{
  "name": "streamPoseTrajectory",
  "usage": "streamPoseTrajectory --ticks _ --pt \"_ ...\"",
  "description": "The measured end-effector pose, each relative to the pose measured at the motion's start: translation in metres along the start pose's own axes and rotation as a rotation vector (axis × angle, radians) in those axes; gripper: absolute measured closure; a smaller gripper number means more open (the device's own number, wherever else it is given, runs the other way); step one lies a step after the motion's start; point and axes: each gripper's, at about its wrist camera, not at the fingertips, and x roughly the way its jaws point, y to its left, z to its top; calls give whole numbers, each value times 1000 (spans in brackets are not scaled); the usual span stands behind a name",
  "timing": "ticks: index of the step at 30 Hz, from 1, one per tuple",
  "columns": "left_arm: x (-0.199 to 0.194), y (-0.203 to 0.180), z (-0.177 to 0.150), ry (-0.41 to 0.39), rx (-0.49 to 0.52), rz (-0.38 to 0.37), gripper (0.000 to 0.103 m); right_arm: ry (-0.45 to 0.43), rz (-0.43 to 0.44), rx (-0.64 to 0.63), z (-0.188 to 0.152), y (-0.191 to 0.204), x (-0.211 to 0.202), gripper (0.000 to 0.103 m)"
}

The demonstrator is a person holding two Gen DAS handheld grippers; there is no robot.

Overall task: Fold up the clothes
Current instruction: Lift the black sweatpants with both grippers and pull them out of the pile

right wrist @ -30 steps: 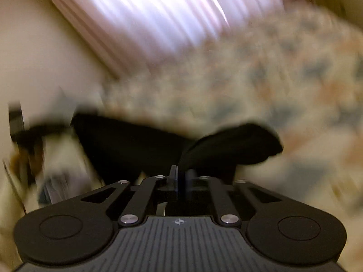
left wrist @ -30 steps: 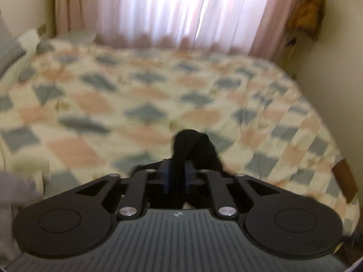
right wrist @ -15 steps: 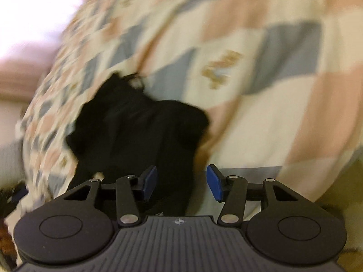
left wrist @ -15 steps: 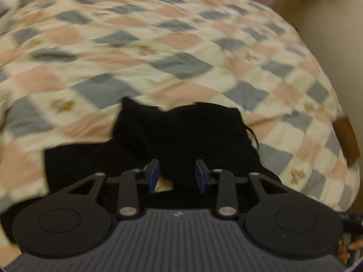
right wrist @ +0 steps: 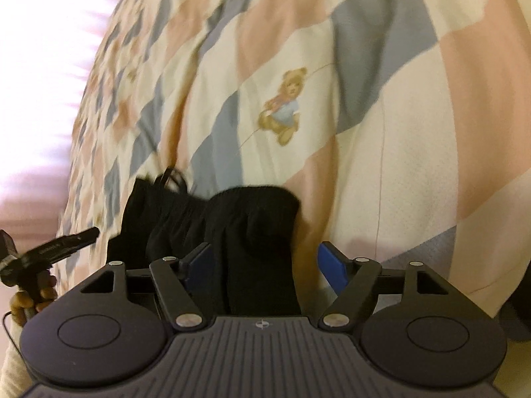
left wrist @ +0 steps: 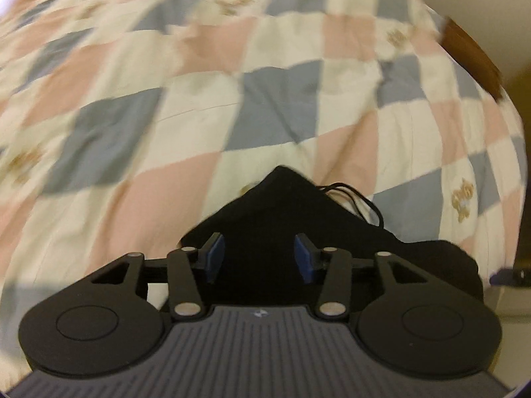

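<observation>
A black garment [left wrist: 285, 209] with a drawstring [left wrist: 358, 199] lies crumpled near the bed's edge on the checked quilt [left wrist: 166, 116]. My left gripper [left wrist: 260, 255] is open just above it, blue pads either side of the cloth, holding nothing. In the right wrist view the same garment [right wrist: 239, 225] lies bunched on the quilt [right wrist: 365, 132]. My right gripper [right wrist: 265, 265] is open over its near end, with cloth between the pads but not clamped.
The quilt has pink, blue and cream squares with a teddy bear print [right wrist: 285, 106]. A brown bed corner [left wrist: 471, 56] shows at the right. The other gripper and the hand holding it [right wrist: 39, 265] show at the left of the right wrist view.
Both grippers were shut on the black garment a second ago, then opened and dropped it on the bed. Both now sit lower and closer to it, jaws wider.
</observation>
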Motion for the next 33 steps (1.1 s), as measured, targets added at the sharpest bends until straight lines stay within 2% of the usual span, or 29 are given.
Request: streamPoseTrajectory --ticks 5,8,11,13,16,20,23,24,25,26,27,28,29,31,33 --pt "48 -4 21 25 151 -68 62 -45 6 53 -6 -8 13 31" --pt "68 -5 30 41 185 -82 62 -52 -1 60 -8 -9 22 31" --pt "88 3 37 68 161 -110 61 -55 2 63 -7 -10 30 27" --pt "100 12 36 100 107 -162 56 -63 6 65 -4 -13 35 24" --pt "106 13 27 127 96 -209 44 -52 19 94 -2 -21 42 23" --pt "109 17 24 142 77 -218 41 -31 69 149 -1 -34 51 22" --pt "109 26 28 141 5 -227 62 -18 107 172 1 -37 62 19" --pt "108 23 26 140 9 -218 68 -15 128 172 2 -37 65 20" --pt "107 19 23 141 27 -207 72 -6 137 156 3 -34 68 29" --pt "106 15 21 146 38 -202 85 5 143 137 4 -32 71 39" --pt "105 11 20 152 43 -199 89 16 150 118 5 -29 74 44" --pt "101 6 18 148 53 -182 90 14 137 101 7 -26 75 61" --pt "96 2 18 139 61 -170 91 11 122 91 7 -26 72 85" --pt "80 -7 24 101 64 -173 93 6 141 88 7 -29 57 91" --pt "57 -24 41 43 85 -196 93 -1 180 76 7 -27 37 93"
